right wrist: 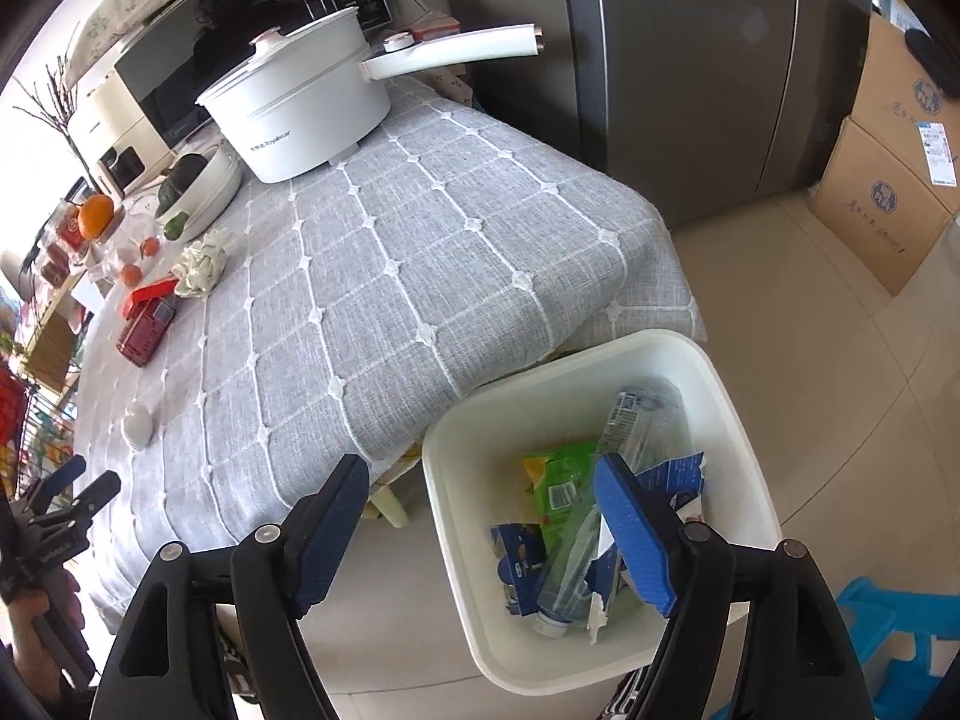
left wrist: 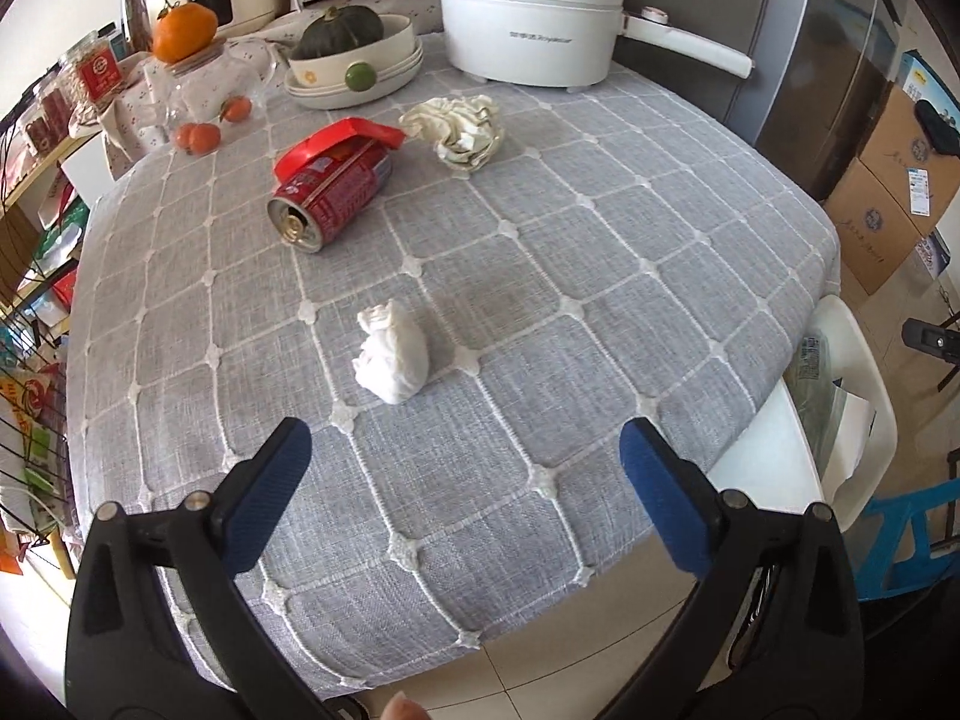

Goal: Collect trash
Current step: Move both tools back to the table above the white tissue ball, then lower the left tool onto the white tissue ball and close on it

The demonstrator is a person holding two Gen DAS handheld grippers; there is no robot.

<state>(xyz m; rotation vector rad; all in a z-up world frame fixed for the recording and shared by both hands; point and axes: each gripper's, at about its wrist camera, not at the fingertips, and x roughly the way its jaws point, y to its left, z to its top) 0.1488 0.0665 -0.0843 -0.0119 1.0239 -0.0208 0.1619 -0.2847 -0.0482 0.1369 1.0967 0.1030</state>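
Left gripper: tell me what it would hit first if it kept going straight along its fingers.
Most likely the crumpled white tissue. The left gripper is open and empty, and the tissue lies just ahead between its finger lines on the grey checked tablecloth. Depth is unclear, so it may meet the cloth first.

Lying ahead of the left jaws: one white tissue wad [left wrist: 393,353], one red can [left wrist: 332,197], one red lid [left wrist: 342,141], one crumpled paper ball [left wrist: 456,131]. Sitting beyond them: three small oranges [left wrist: 201,137], one large orange [left wrist: 184,31], one white pot [left wrist: 531,12]. Standing beneath the right jaws: one white bin [right wrist: 744,420].
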